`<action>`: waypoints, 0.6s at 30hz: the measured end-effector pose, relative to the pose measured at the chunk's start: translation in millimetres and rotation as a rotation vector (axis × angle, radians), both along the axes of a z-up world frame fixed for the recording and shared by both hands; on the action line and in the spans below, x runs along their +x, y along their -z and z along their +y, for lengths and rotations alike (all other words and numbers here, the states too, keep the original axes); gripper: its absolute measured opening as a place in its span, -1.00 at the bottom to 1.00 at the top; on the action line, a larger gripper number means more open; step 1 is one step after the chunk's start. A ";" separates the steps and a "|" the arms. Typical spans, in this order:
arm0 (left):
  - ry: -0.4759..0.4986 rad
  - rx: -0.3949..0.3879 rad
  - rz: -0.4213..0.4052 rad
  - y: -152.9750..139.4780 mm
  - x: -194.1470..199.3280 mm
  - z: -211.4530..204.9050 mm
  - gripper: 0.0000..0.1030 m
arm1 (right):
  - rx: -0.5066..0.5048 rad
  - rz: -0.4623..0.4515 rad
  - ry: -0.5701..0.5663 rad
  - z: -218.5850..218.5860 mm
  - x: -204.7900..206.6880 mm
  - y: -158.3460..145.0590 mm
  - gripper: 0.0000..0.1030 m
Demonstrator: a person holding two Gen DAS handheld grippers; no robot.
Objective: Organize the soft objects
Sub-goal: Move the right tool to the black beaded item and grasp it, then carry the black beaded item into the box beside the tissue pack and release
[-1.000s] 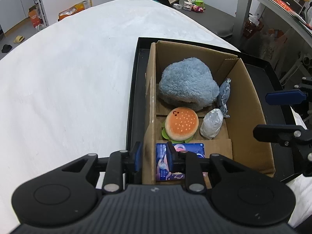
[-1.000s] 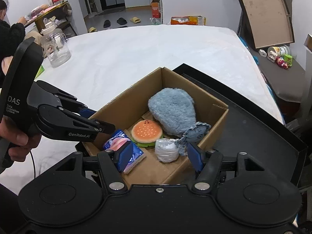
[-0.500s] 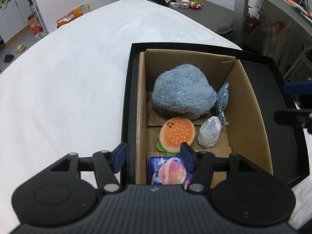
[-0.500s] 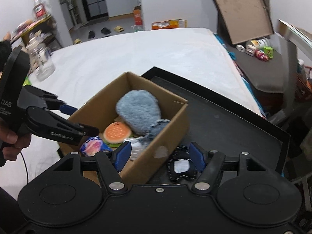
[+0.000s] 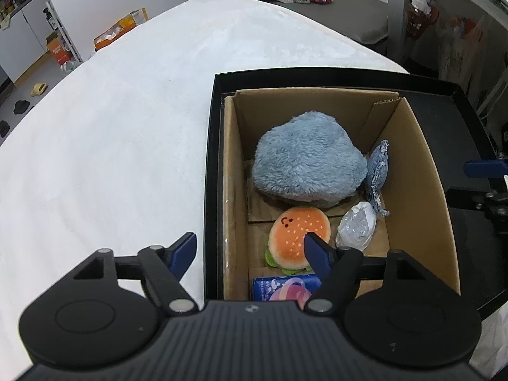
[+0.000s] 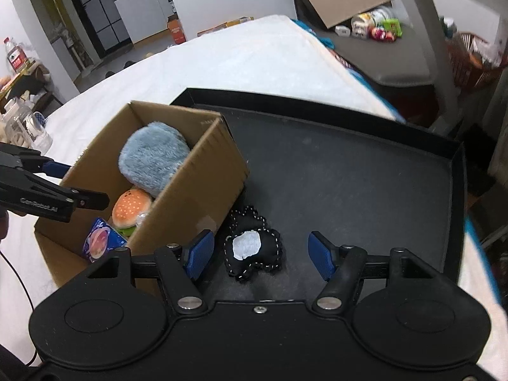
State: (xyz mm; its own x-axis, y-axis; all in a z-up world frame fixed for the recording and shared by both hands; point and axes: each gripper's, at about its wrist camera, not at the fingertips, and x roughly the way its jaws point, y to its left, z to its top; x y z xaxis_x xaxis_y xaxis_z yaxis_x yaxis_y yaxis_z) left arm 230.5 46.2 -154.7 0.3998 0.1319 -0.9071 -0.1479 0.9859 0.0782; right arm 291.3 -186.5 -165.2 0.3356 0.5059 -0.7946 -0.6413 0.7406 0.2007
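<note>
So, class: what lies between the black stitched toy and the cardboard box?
Nothing: in the right wrist view the black stitched toy sits right against the cardboard box.

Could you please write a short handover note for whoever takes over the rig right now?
Left gripper: jaws open, empty, over the near end of the cardboard box.
Right gripper: jaws open, empty, over the black tray.
Done: grey plush, burger plush, white wrapped bundle and blue packet are in the box.
Left: the black stitched plush lies on the tray beside the box, between the right jaws; probably boxed next.
</note>
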 end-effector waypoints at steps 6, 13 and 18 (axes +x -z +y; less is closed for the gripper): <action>0.019 0.037 0.042 2.9 11.9 -4.3 0.52 | 0.013 0.022 -0.021 7.9 5.9 23.4 0.27; 0.086 0.081 0.109 4.7 15.8 -16.5 0.53 | 0.007 0.029 0.052 8.4 8.7 43.2 -0.28; 0.097 0.084 0.134 7.8 18.0 -20.1 0.54 | 0.003 0.026 0.139 -7.8 -0.6 42.4 -0.38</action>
State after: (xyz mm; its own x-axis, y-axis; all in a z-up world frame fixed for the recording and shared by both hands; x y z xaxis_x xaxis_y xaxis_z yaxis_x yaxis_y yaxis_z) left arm 248.5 26.1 -162.5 0.2910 0.1759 -0.9404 -0.0349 0.9843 0.1733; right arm 290.8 -194.3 -207.6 0.3822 0.4587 -0.8022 -0.5270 0.8213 0.2185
